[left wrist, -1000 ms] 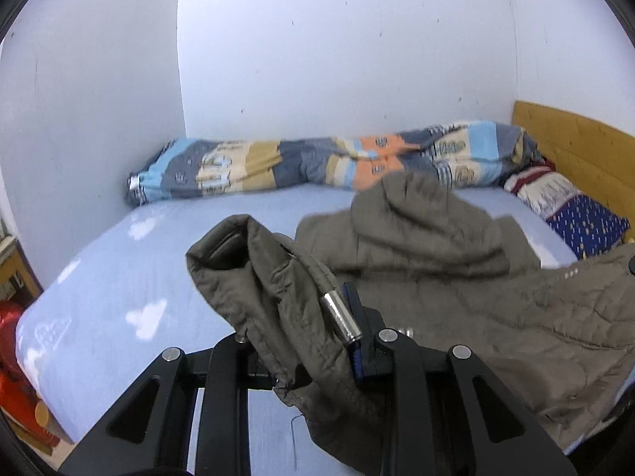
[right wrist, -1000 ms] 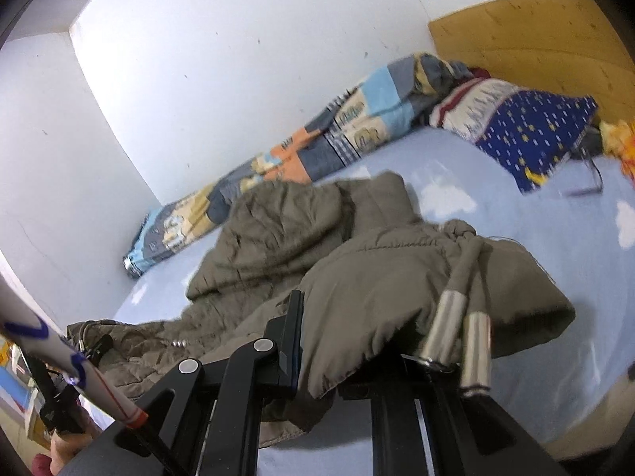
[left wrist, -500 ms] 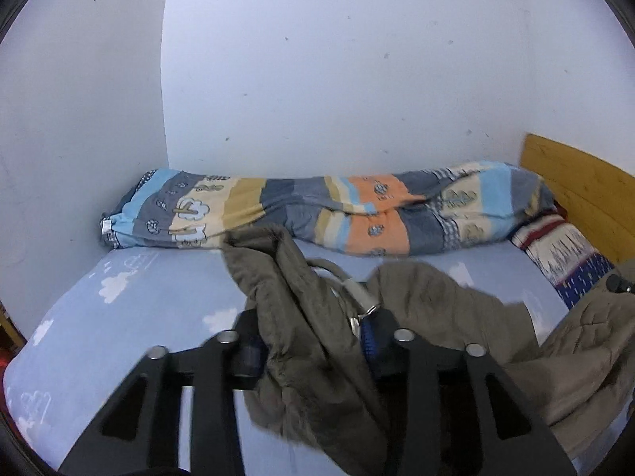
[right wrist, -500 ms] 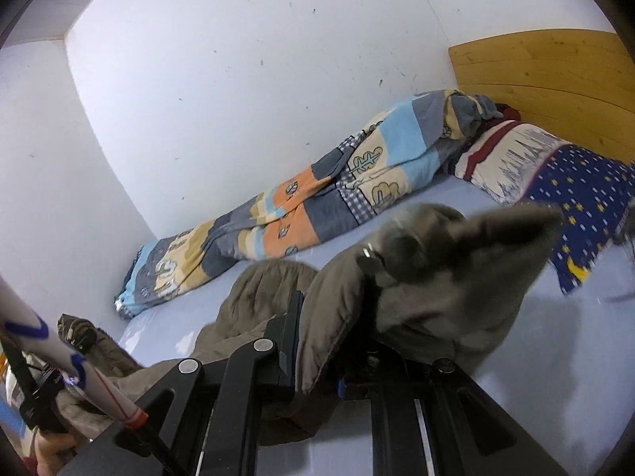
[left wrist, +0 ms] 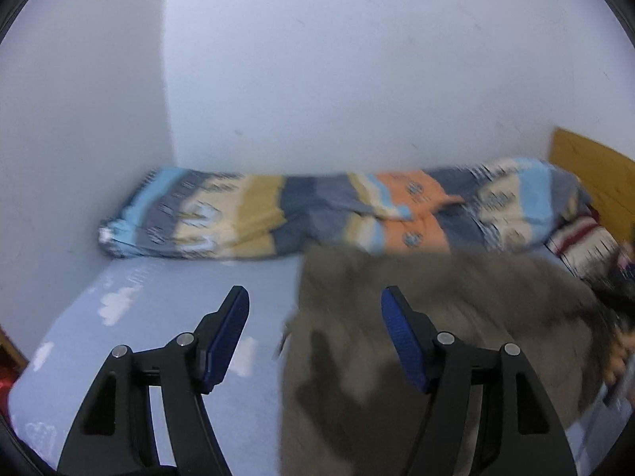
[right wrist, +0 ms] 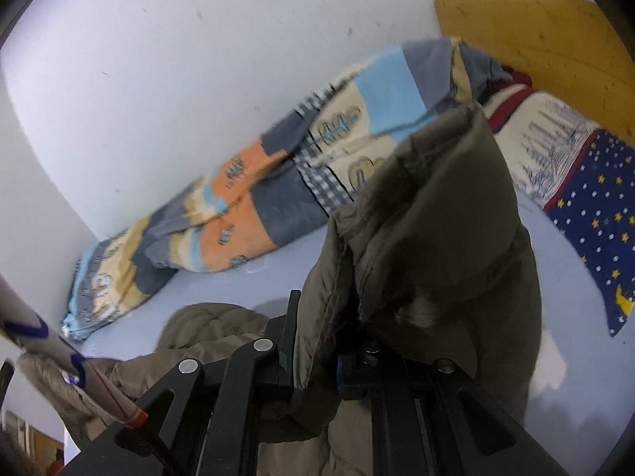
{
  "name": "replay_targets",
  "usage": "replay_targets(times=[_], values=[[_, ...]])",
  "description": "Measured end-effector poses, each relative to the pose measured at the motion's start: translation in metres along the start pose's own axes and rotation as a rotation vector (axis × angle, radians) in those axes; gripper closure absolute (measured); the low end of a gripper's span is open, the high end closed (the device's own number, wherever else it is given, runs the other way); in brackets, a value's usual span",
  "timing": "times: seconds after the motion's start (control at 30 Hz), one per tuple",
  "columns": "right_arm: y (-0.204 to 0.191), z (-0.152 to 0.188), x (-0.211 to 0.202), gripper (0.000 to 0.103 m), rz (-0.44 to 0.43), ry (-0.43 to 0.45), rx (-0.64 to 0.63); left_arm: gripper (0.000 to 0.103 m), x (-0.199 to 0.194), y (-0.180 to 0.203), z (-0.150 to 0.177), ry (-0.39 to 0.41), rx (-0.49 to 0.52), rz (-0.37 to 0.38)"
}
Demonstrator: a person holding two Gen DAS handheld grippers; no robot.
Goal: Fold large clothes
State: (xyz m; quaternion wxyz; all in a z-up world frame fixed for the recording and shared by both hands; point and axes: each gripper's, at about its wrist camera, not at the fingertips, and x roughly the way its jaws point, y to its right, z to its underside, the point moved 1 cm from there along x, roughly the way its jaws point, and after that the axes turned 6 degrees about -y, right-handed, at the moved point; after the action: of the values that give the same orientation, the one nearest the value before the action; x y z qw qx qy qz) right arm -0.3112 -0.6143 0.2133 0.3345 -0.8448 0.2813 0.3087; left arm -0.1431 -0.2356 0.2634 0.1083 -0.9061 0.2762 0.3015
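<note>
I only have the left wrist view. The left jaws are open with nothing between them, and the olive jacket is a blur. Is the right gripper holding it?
Observer: Yes. The right gripper is shut on a fold of the olive jacket, which stands up above its jaws.
Operator: Is the whole jacket lifted?
Observer: No. Another part is bunched low down, left of that gripper, in front of the blue sheet.
Operator: Anything near the headboard end I can't make out?
Observer: A dark blue pillow with yellow stars lies to the right of the raised fold.
</note>
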Motion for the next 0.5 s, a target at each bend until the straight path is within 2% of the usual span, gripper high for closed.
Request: replay_targets(times=[0.17,0.23,0.33,0.4,0.5], values=[[0.011,-0.009,0.048,0.089,0.025,-0.069,0.04,0.034,0.061,0.063,0.033,-0.098,0.11,0.104],[0.016,-0.013,0.059,0.085,0.015,-0.098,0.054,0.034,0.088,0.078,0.04,-0.143,0.118,0.108],[0.024,-0.018,0.064,0.077,-0.042,-0.151,0.065,0.034,0.127,0.093,0.049,-0.197,0.127,0.071],[0.03,-0.021,0.057,0.064,-0.103,-0.177,0.08,0.034,0.141,0.095,0.05,-0.214,0.12,0.063],[0.036,-0.026,0.038,0.058,-0.216,-0.171,0.079,0.034,0.152,0.093,0.052,-0.226,0.102,0.069]])
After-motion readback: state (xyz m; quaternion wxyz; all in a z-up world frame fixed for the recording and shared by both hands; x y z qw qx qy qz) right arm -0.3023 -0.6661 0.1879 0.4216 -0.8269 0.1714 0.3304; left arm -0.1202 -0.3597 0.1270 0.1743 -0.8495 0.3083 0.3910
